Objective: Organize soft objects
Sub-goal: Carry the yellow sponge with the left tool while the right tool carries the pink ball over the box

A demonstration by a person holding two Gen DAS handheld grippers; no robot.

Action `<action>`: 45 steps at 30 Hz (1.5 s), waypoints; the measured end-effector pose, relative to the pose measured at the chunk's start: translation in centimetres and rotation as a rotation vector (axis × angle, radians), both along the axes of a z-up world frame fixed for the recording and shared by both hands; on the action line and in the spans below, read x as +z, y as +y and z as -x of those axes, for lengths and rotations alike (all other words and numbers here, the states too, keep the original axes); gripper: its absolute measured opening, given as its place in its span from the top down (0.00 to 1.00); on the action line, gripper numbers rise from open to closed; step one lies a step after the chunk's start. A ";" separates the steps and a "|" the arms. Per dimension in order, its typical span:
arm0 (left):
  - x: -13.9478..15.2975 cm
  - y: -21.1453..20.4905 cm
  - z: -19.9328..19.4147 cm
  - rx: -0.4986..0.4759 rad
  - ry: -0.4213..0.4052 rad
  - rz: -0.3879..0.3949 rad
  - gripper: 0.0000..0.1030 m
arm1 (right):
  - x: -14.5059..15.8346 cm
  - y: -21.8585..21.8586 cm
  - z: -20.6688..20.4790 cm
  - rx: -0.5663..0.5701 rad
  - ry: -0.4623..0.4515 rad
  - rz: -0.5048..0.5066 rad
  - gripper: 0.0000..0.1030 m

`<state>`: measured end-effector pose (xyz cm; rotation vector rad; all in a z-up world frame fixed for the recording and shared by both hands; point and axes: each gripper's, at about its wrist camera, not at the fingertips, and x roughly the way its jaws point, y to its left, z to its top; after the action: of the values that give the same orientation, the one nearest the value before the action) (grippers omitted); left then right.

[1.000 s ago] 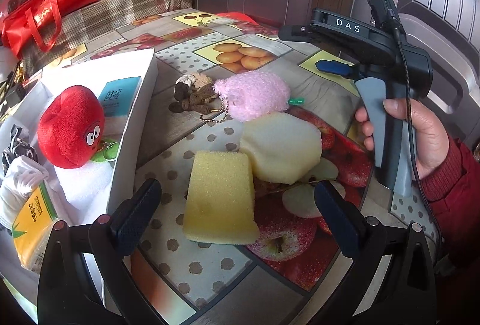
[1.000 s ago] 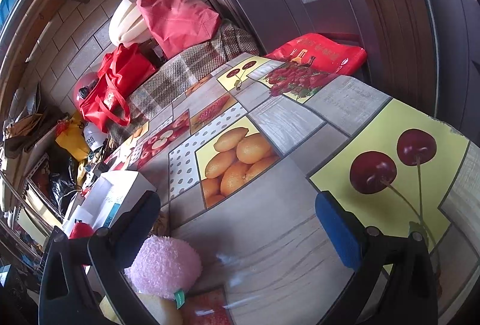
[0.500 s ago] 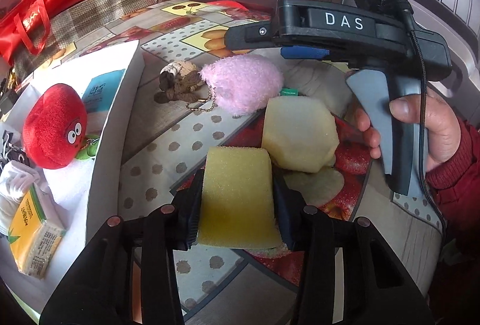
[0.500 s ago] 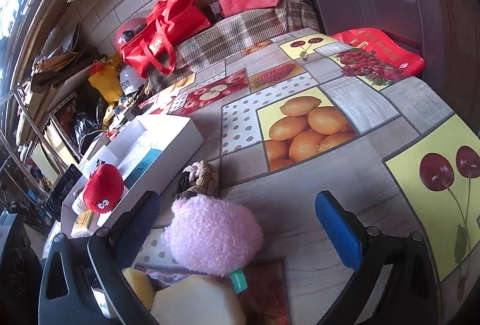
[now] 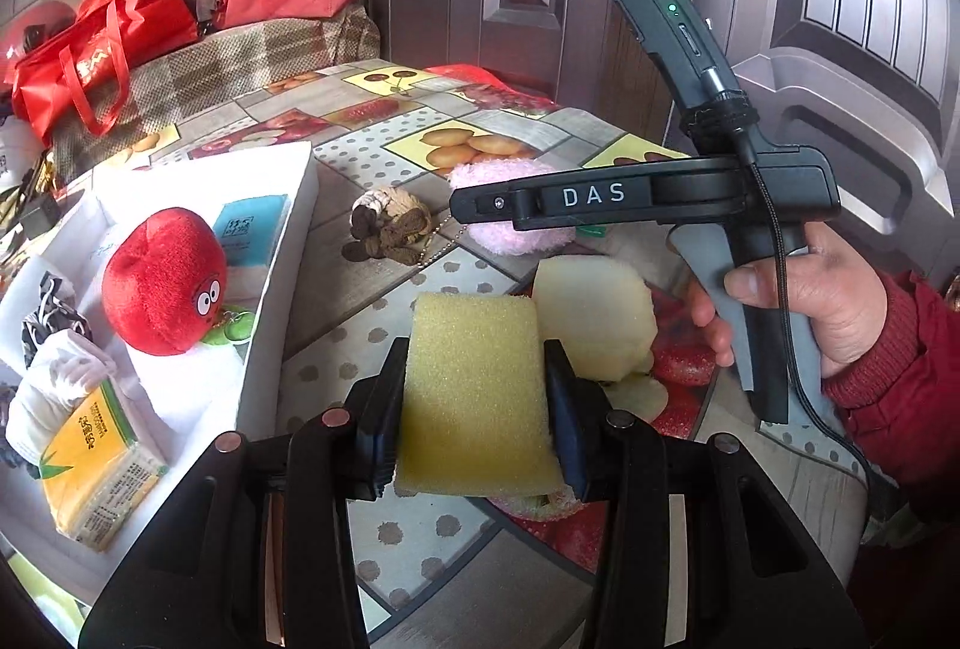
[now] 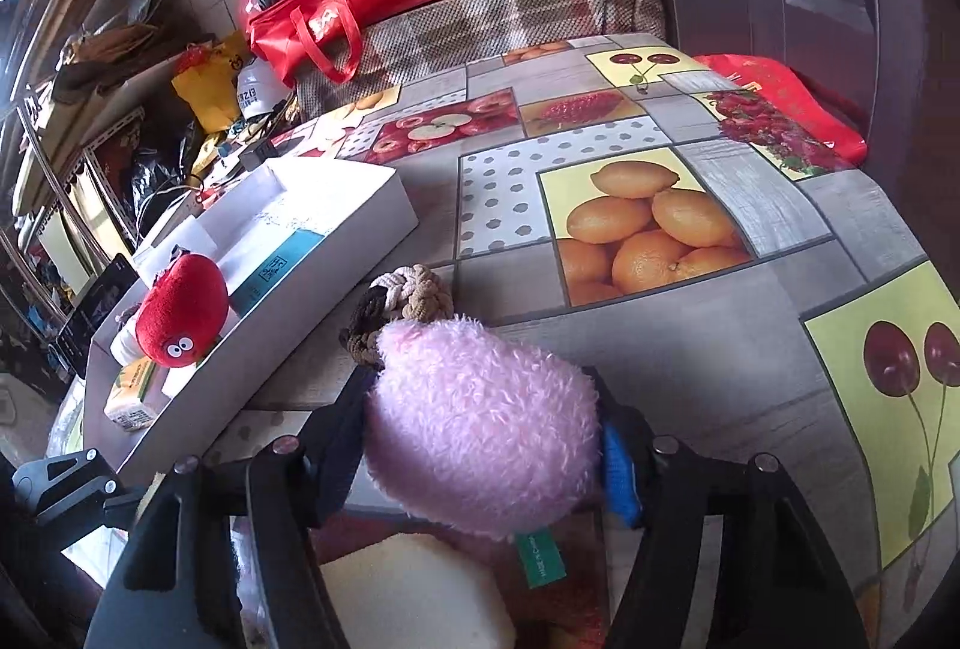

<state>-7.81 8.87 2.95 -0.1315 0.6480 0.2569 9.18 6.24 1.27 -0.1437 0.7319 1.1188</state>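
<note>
Sponge first: in the left wrist view the left gripper (image 5: 477, 412) pinches a yellow sponge block (image 5: 477, 397) between its black pads, the block's sides squeezed in and its near end raised off the fruit-print tablecloth (image 5: 420, 535); just behind it lies a pale foam piece (image 5: 594, 316), touching the sponge's far right corner; further back a knotted rope keychain (image 5: 390, 229) sits beside a pink plush toy (image 5: 510, 235), which is partly hidden by the right gripper's black body, held in a hand (image 5: 804, 301) with a red sleeve; to the left a white box (image 5: 282, 289) holds a red plush apple (image 5: 162, 283), a yellow tissue pack (image 5: 96, 463) and rolled white cloth (image 5: 60, 379).

Right wrist view: the right gripper (image 6: 480, 445) is closing its jaws around the pink plush toy (image 6: 480, 421), whose fur fills the gap and meets both pads, a green tag hanging at its near end; the rope keychain (image 6: 396, 307) touches its far side; the pale foam piece (image 6: 414, 595) lies below the toy; the white box (image 6: 336, 253) stands to the left with the red plush apple (image 6: 180, 313) inside; red bags (image 6: 348, 1) are piled beyond the table.
</note>
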 end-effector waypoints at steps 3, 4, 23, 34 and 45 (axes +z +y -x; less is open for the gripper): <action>0.9 -0.3 1.3 0.036 -0.071 -0.040 0.60 | 2.1 -3.5 1.4 -0.052 -0.092 -0.192 0.35; 1.2 -0.4 1.9 0.049 -0.104 -0.051 0.60 | 2.7 -4.4 2.3 -0.057 -0.137 -0.240 0.35; 2.4 5.3 12.5 0.344 -0.274 -0.135 0.60 | 3.4 -3.6 8.9 0.067 -0.219 -0.301 0.35; 2.1 6.7 12.8 0.374 -0.271 -0.131 0.60 | 3.1 -1.6 11.6 0.163 -0.251 -0.275 0.35; 1.9 8.8 12.8 0.423 -0.269 -0.115 0.60 | 2.5 0.9 13.6 0.248 -0.264 -0.236 0.35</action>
<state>-20.61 17.69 4.89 -0.1883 0.3308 0.6707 -4.39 7.09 3.78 -0.1814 0.3483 1.3833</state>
